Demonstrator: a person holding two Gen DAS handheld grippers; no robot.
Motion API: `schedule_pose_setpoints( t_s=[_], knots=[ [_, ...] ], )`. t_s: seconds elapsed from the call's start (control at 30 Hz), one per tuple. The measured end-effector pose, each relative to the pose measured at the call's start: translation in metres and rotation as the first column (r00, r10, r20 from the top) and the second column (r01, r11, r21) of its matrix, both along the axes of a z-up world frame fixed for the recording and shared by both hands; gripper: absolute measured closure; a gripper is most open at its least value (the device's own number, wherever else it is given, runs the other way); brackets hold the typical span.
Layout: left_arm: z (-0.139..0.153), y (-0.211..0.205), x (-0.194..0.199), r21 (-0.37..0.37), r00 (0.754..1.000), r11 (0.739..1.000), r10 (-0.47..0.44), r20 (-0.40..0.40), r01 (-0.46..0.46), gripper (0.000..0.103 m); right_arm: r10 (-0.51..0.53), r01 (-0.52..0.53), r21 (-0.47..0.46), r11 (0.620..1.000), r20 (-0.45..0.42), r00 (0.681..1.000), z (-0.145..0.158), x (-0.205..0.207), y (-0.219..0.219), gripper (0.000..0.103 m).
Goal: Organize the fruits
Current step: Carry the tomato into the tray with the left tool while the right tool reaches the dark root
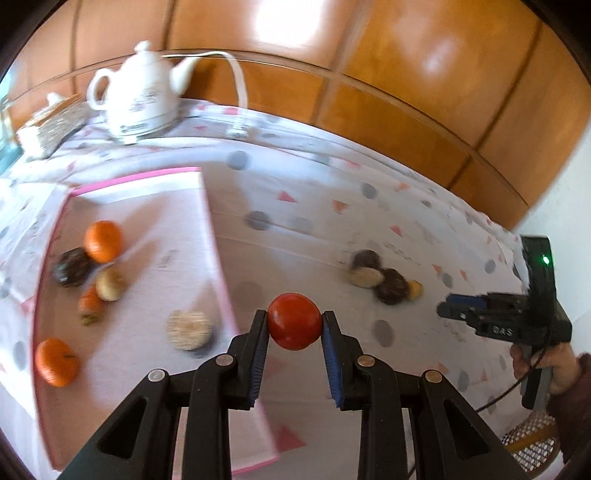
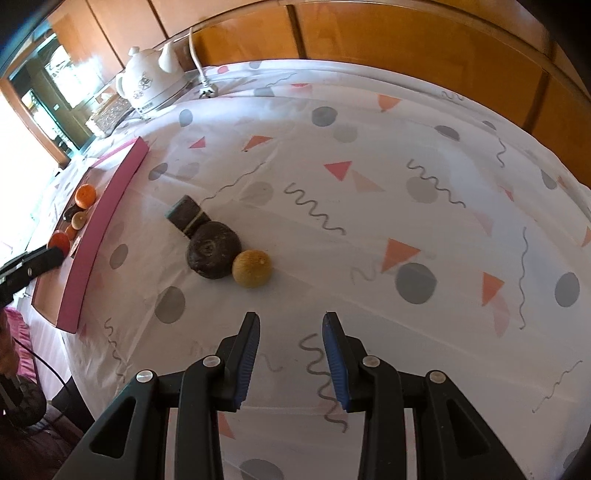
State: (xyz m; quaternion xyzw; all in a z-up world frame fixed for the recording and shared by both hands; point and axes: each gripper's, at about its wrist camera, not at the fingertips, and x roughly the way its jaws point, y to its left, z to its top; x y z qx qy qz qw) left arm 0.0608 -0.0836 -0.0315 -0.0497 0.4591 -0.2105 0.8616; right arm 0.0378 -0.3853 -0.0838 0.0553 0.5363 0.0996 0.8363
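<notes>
1. left gripper (image 1: pixel 294 320) is clamping a red fruit (image 1: pixel 294 321) w/ both pads, hanging over the pink tray (image 1: pixel 207 221) edge, prob for dropping among the oranges (image 1: pixel 103 240).
2. right gripper (image 2: pixel 290 321) is hovering w/ jaws apart & empty, pointing at the dark fruit (image 2: pixel 212 249) & yellow fruit (image 2: pixel 252 268) on the cloth.
3. tray contents are blurring; types are hard to tell.

Bright daylight. Glare washes the wooden panelling (image 1: pixel 288 22) in the left wrist view, where motion blur smears the pink tray (image 1: pixel 218 236). The right wrist view is sharper. Fisheye bending and dark corners frame both.
</notes>
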Motion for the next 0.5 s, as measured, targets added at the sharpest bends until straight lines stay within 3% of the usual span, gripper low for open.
schedule_pose_setpoints(
  t_s=[0.27,0.5],
  knots=[
    [-0.003,0.068,0.005,-0.003,0.987,0.987,0.163,-0.01,-0.163,0.074,0.089,-0.088,-0.03,0.996,0.062,0.994,0.012,0.007,0.034,0.068],
    [-0.008,0.127,-0.004,0.012,0.957,0.957,0.289,-0.019,-0.289,0.074,0.131,-0.124,-0.089,0.988,0.076,0.988,0.015,0.024,0.052,0.062]
  ],
)
